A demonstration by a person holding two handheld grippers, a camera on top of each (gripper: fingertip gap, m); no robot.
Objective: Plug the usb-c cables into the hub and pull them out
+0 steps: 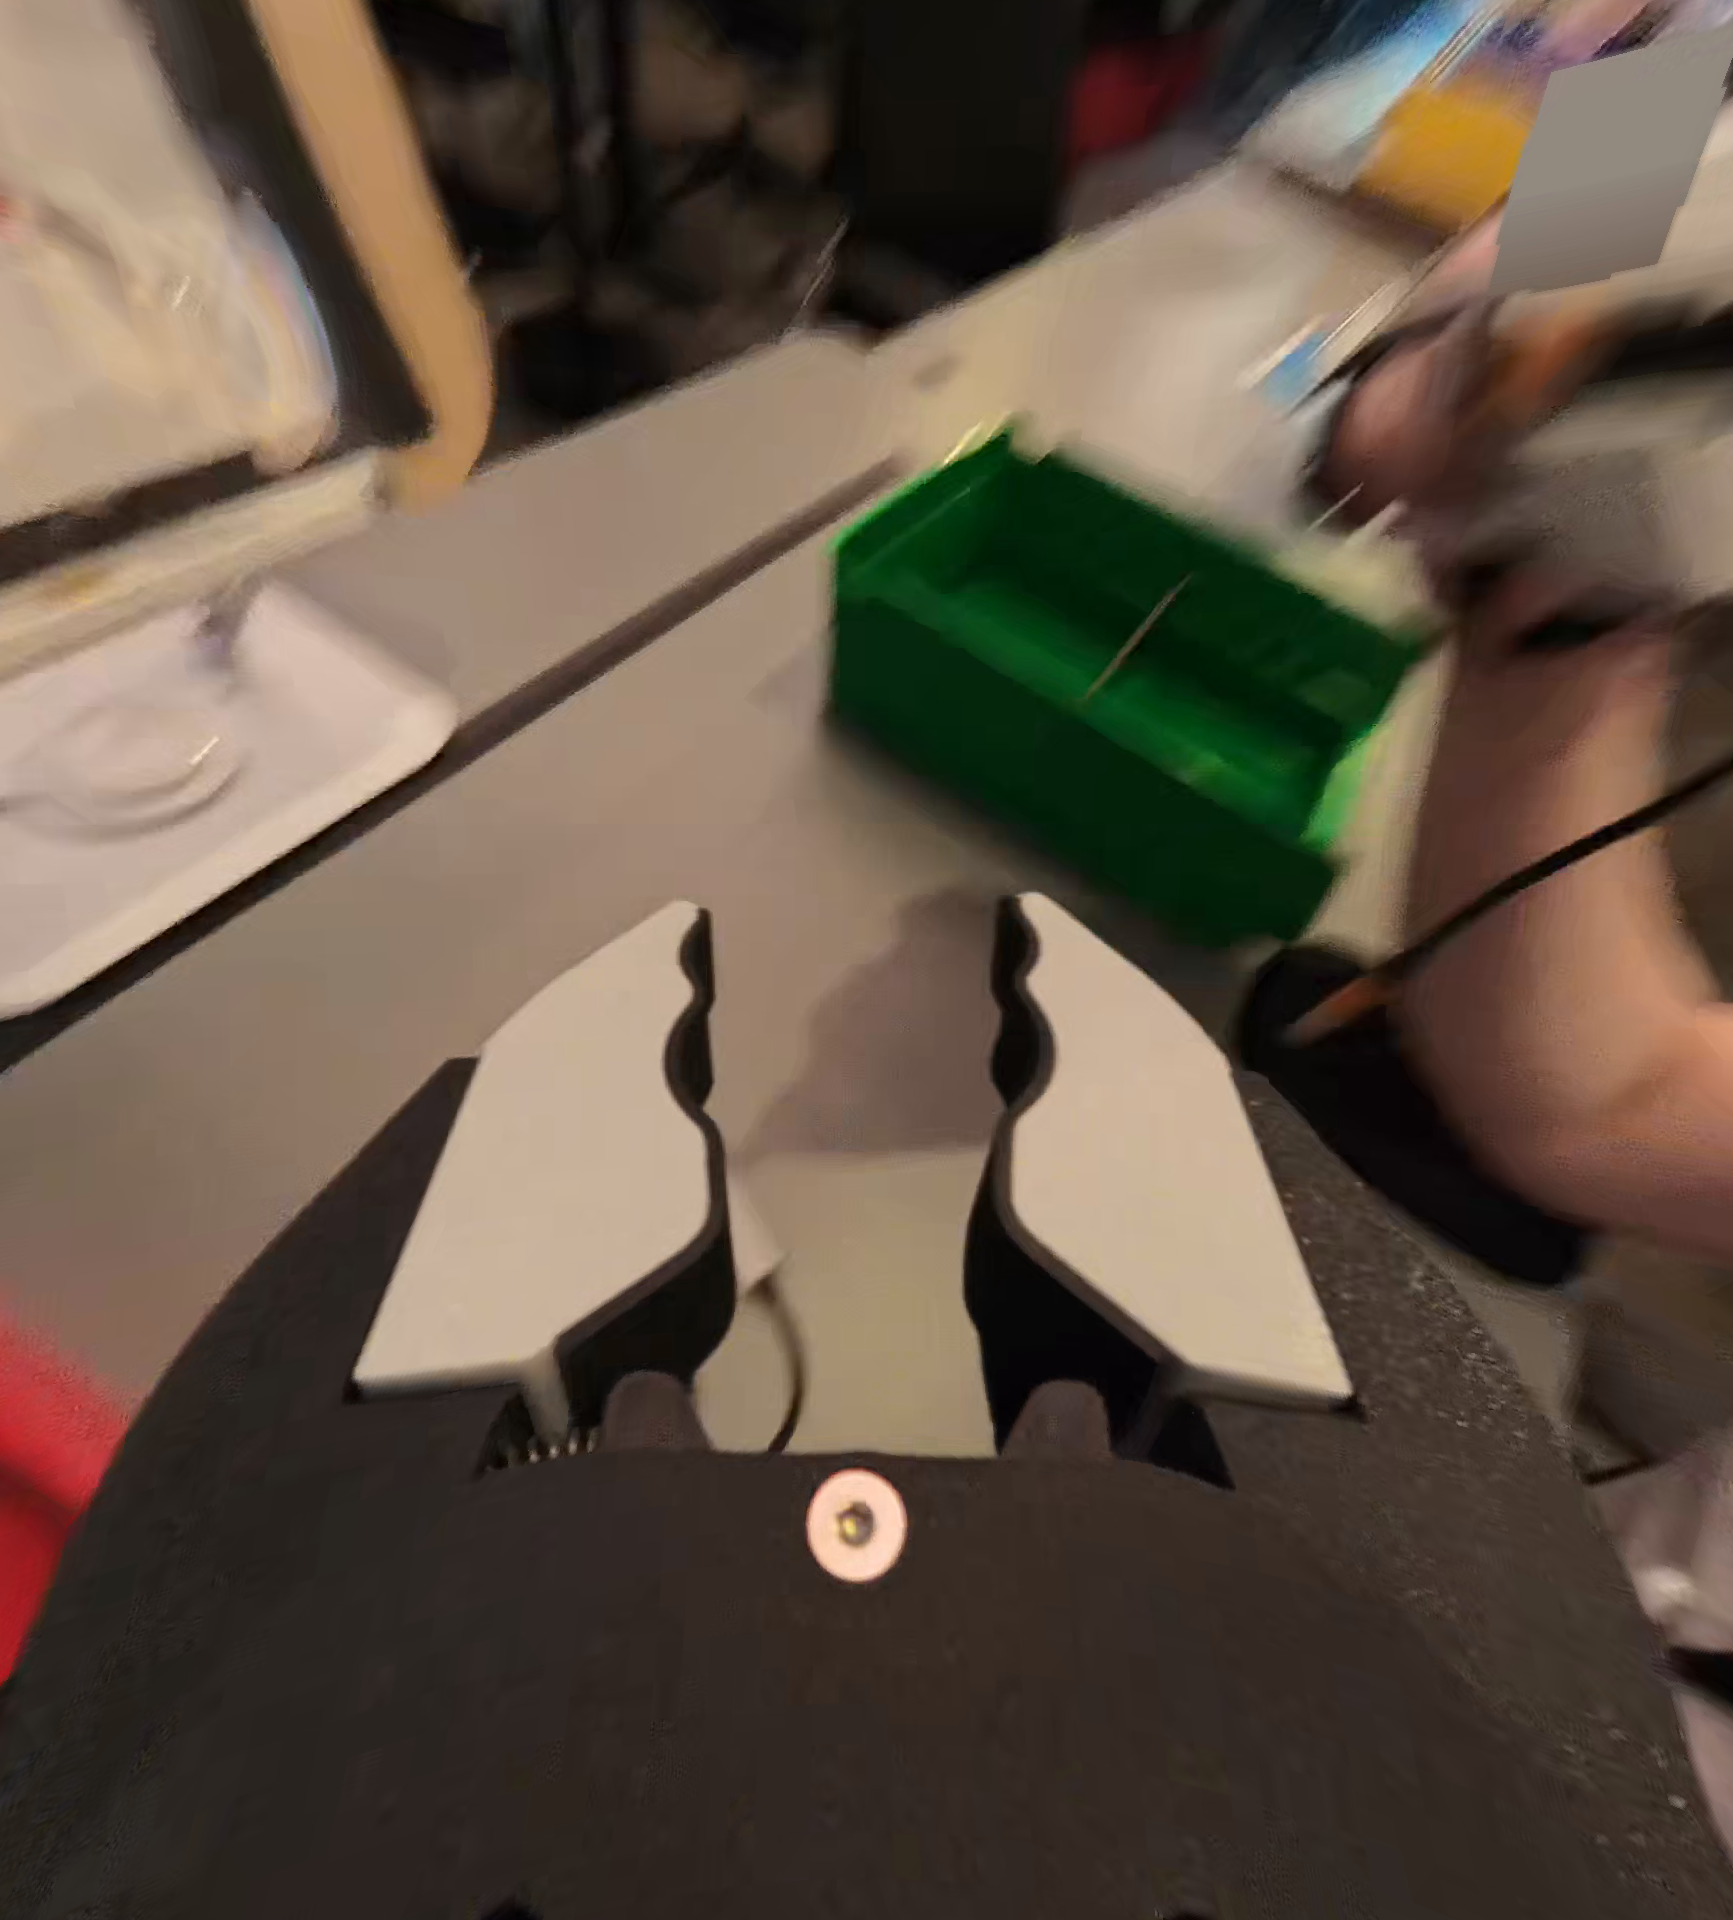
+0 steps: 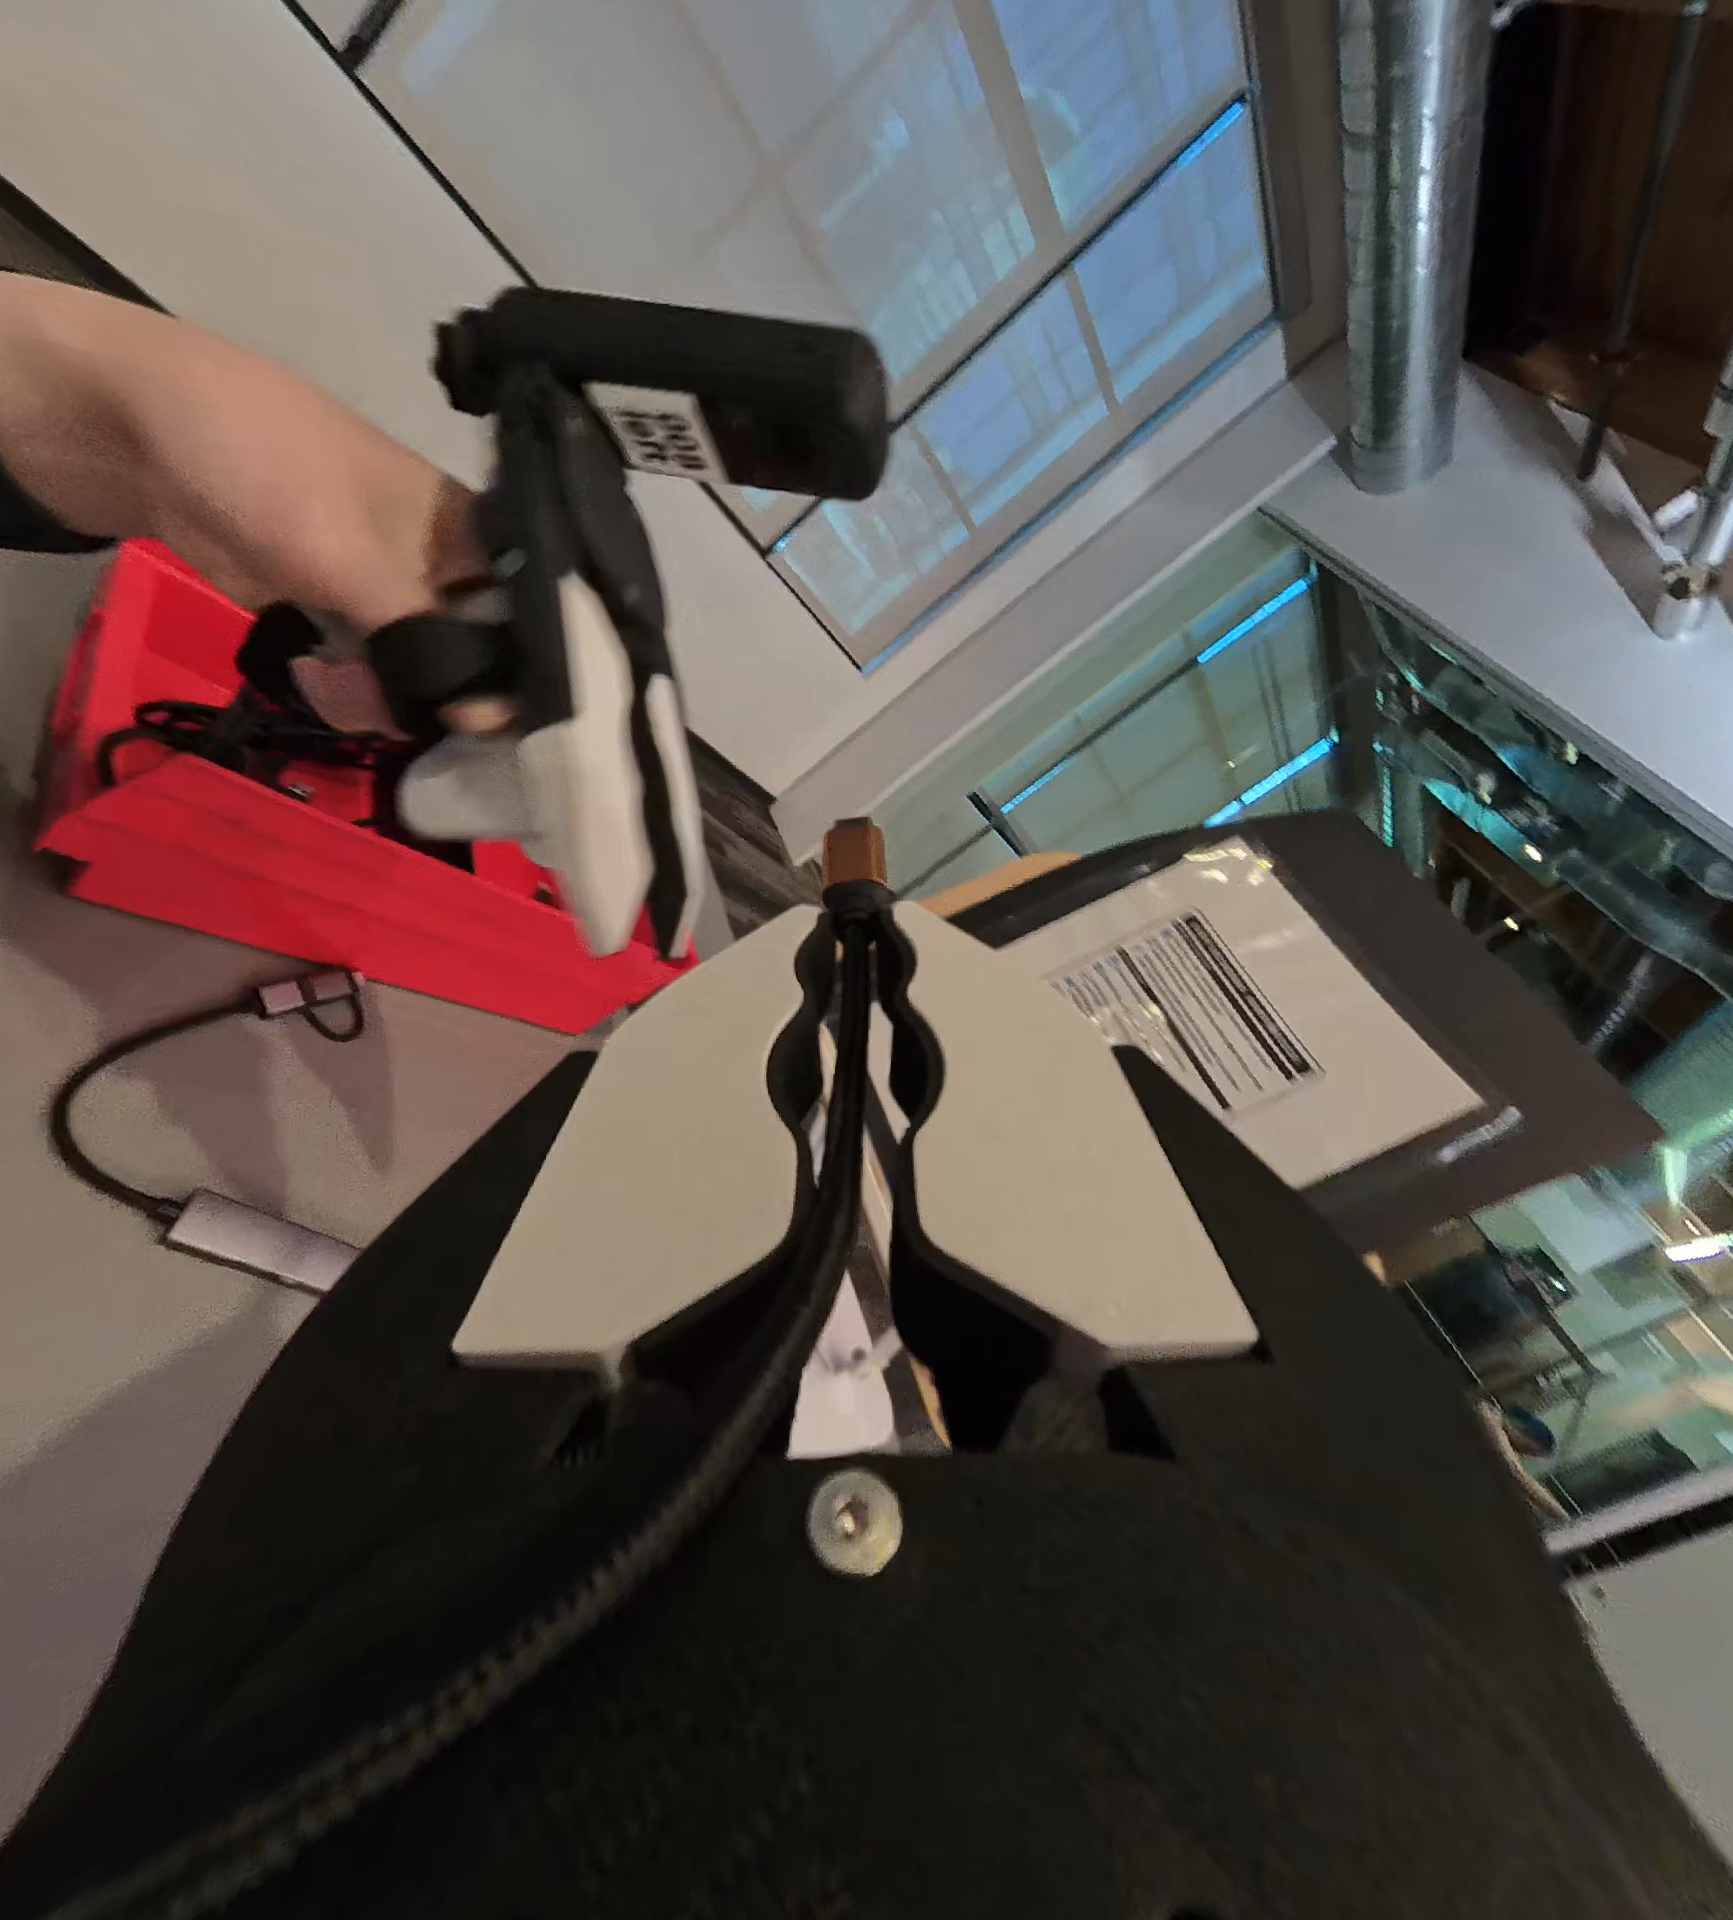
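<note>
The right gripper has its jaws clamped on a black braided cable; the left gripper has its jaws apart above the tabletop, the green bin at upper right.

window: white-framed grid panes, daylight bluish
wall: plain white
duct: ribbed metal pipe, upright beside window
counter: white top
tabletop: grey
chair: tan curved frame, blurred
</note>
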